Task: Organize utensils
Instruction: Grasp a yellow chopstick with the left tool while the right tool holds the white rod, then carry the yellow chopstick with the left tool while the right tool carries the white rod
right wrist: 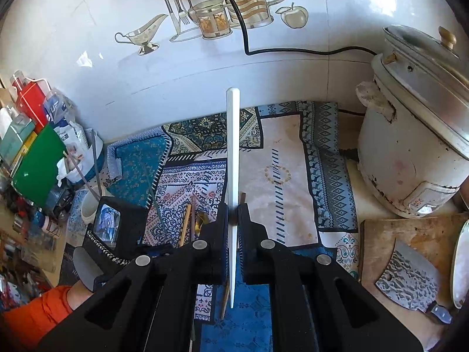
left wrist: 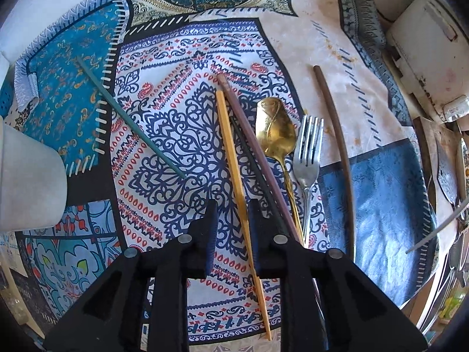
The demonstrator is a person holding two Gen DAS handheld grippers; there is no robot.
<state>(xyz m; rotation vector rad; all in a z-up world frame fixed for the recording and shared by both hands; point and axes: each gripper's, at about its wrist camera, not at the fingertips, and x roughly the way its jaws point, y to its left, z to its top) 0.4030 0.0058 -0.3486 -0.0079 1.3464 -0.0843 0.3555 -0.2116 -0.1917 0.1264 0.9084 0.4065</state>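
Note:
In the left wrist view several utensils lie on a patterned cloth (left wrist: 181, 135): a yellow chopstick (left wrist: 234, 161), a dark brown chopstick (left wrist: 252, 146), a black chopstick beside it, a gold spoon (left wrist: 274, 129), a silver fork (left wrist: 307, 158), a brown chopstick (left wrist: 334, 135) and a green chopstick (left wrist: 129, 117). My left gripper (left wrist: 233, 214) is open just above the yellow chopstick, which runs between its fingers. In the right wrist view my right gripper (right wrist: 233, 214) is shut on a white chopstick (right wrist: 233, 152) and holds it upright above the cloth (right wrist: 281, 176).
A white rice cooker (right wrist: 410, 146) stands at the right by the tiled wall. A cleaver (right wrist: 407, 287) lies on a wooden board (right wrist: 410, 234) beside a plate edge (right wrist: 460, 264). A white cup (right wrist: 88, 205) holding sticks and cluttered boxes sit at the left.

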